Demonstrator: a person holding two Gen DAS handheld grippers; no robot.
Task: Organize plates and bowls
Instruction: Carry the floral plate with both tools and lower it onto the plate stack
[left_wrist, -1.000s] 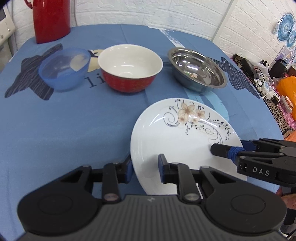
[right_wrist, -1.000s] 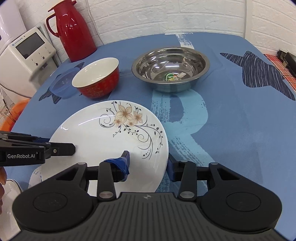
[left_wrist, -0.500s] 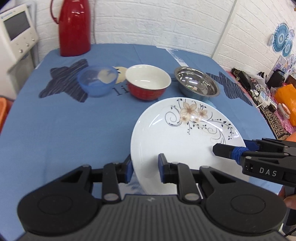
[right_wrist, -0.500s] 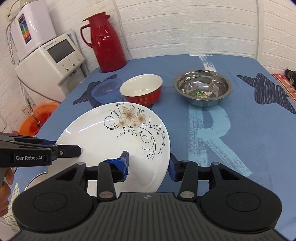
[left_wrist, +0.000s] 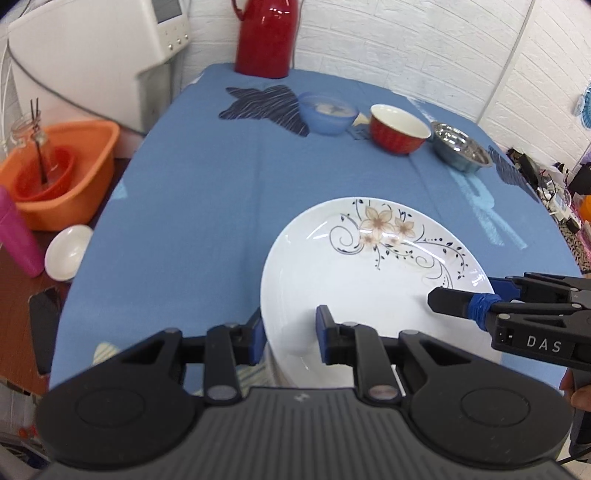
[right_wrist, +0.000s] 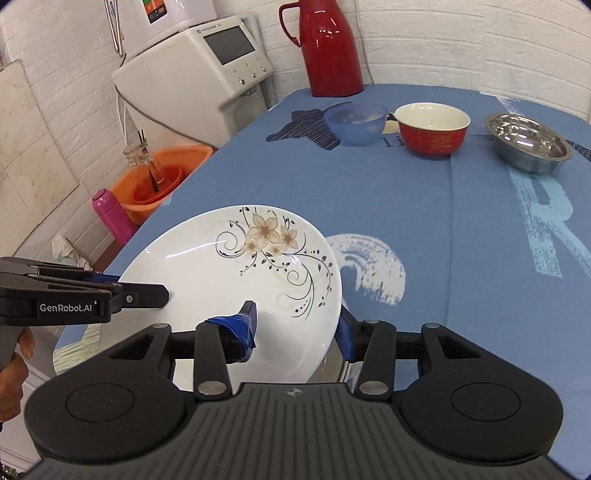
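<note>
Both grippers grip one white floral plate (left_wrist: 369, 280), each on an opposite edge, and it is lifted above the near edge of the blue tablecloth (left_wrist: 207, 192). The left gripper (left_wrist: 290, 330) has its fingers closed on the plate's rim at about 7 o'clock in the left wrist view. The right gripper (right_wrist: 299, 326) is clamped on the rim at about 5 o'clock in its own view. The plate is tilted a little. At 1 o'clock on the far side of the table stand in one row a blue plastic bowl (left_wrist: 327, 112), a red bowl (left_wrist: 399, 127) and a steel bowl (left_wrist: 460, 146). A red thermos (right_wrist: 330, 44) stands behind them.
</note>
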